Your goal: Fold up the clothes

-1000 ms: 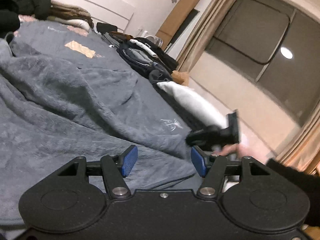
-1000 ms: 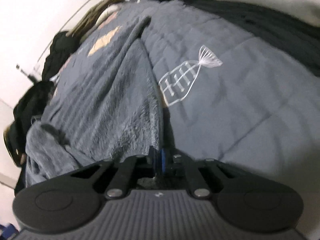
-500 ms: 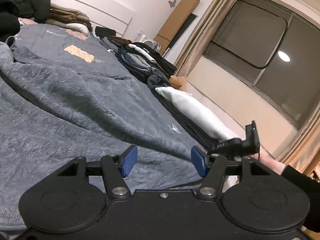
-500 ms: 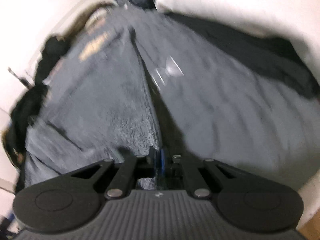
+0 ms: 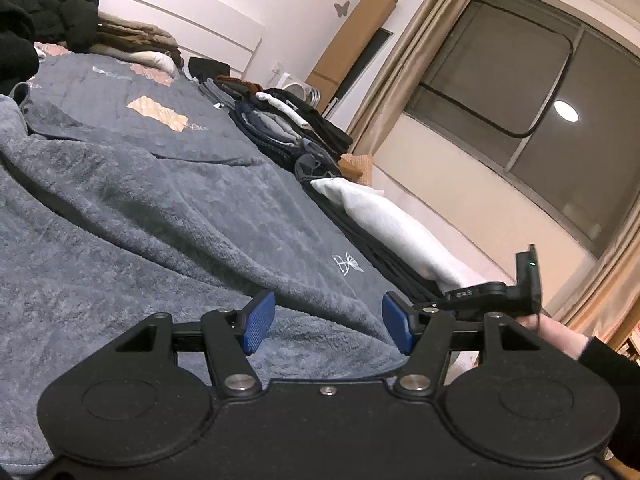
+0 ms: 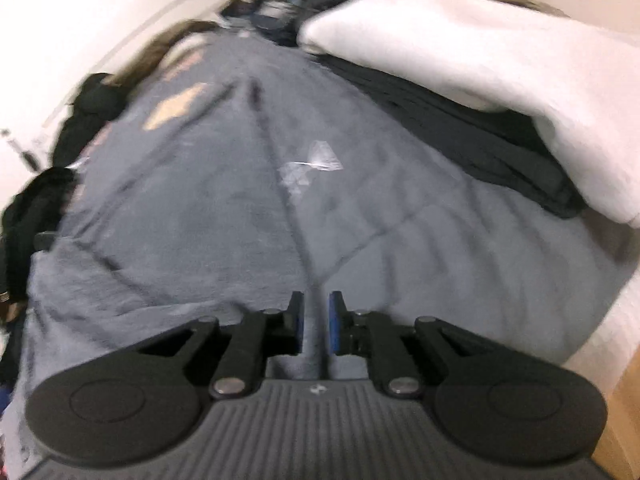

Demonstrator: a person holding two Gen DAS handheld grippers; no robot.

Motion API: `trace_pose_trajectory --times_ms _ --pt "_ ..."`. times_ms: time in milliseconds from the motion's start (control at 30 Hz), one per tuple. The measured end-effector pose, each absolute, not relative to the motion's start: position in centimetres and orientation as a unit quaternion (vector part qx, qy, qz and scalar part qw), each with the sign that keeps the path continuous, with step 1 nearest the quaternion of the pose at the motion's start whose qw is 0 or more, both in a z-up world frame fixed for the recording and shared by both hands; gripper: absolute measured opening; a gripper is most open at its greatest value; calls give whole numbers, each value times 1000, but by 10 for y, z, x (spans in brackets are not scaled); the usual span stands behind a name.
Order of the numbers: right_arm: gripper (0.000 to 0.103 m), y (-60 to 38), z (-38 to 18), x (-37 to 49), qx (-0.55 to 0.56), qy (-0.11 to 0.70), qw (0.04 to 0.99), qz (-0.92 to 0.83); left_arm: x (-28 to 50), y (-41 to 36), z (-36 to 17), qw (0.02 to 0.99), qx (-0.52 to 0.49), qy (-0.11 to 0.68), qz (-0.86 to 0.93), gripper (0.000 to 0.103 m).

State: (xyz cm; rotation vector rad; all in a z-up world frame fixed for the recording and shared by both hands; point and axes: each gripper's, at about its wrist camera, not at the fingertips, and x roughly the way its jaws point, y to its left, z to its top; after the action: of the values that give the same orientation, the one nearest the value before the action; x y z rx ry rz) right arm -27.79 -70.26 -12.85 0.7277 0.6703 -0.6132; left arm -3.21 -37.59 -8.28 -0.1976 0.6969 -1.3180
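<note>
Grey fleece garment spread on bed, fold unfinished

The left gripper [image 5: 328, 328] stands wide apart, empty, over the fleece garment [image 5: 120, 240]; the right gripper [image 6: 317, 322] has parted slightly around its edge (view blurred). The fleece lies loose across the bed [image 5: 248, 184]; folded stacks [image 5: 280, 128] sit beyond it.

Left gripper [image 5: 328, 326]: matte black body with two round raised discs behind the fingers, black link arms fixed by silver rivets, and one small screw centred between them. Fingers carry ribbed blue pads [image 5: 259, 322]. Right gripper [image 6: 316, 322]: same black links and silver rivets, blue pads [image 6: 334, 322], with a grey ribbed plate behind the fingers bearing a small pale mark. Beyond the left gripper's right-hand finger, a hand [image 5: 554, 334] emerges from a black sleeve [image 5: 612, 376], under a black bracket [image 5: 500, 290] with a green light.
</note>
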Motion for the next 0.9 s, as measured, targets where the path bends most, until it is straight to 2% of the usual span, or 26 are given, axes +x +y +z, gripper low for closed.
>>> trace_pose_trajectory --times_ms 33,67,100,367,433,500,800,900 --pt "28 -694 -127 -275 327 324 843 -277 -32 -375 -82 731 -90 316 -598 59" --pt "37 -688 -127 -274 322 332 845 -267 -32 -375 -82 731 -91 315 -598 59" --pt "39 -682 -127 -273 318 340 847 -257 -32 -374 -81 731 -91 314 -598 59" --pt "42 -665 -141 -265 349 374 824 -245 -39 -372 -75 726 -90 303 -611 59" --pt "36 -662 -142 -262 357 376 820 -242 -39 -371 -74 726 -90 301 -611 59" --pt "2 -658 -144 -259 364 378 816 -239 -38 -370 -73 727 -93 299 -611 59" --pt "1 -665 -88 -313 432 254 829 -247 -16 -348 -57 751 -113 275 -590 60" --pt "1 -661 -90 -313 401 288 828 -266 -8 -343 -55 758 -120 277 -578 60"
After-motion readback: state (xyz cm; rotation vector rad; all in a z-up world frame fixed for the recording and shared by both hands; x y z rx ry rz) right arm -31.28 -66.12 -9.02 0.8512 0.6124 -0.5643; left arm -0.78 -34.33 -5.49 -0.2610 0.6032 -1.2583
